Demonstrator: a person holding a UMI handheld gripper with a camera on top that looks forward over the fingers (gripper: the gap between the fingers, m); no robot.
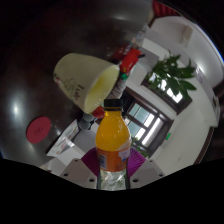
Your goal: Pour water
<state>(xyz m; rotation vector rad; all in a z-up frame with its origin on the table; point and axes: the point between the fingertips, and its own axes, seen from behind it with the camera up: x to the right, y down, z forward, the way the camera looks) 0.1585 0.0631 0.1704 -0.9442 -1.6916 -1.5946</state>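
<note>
A clear bottle of orange liquid (112,138) with a black cap and an orange label stands upright between my fingers, and both purple pads (91,161) press on its lower clear part. My gripper (112,165) is shut on the bottle and holds it up off the surface. Just beyond the bottle's cap, a pale yellow cup (88,78) shows tilted, its mouth toward the bottle. The view itself is strongly tilted.
A green potted plant (172,76) stands beyond the bottle beside a dark-framed window (145,118). A red-and-white object (126,58) lies past the cup. A small red round thing (39,127) sits on the grey surface off to the cup's side.
</note>
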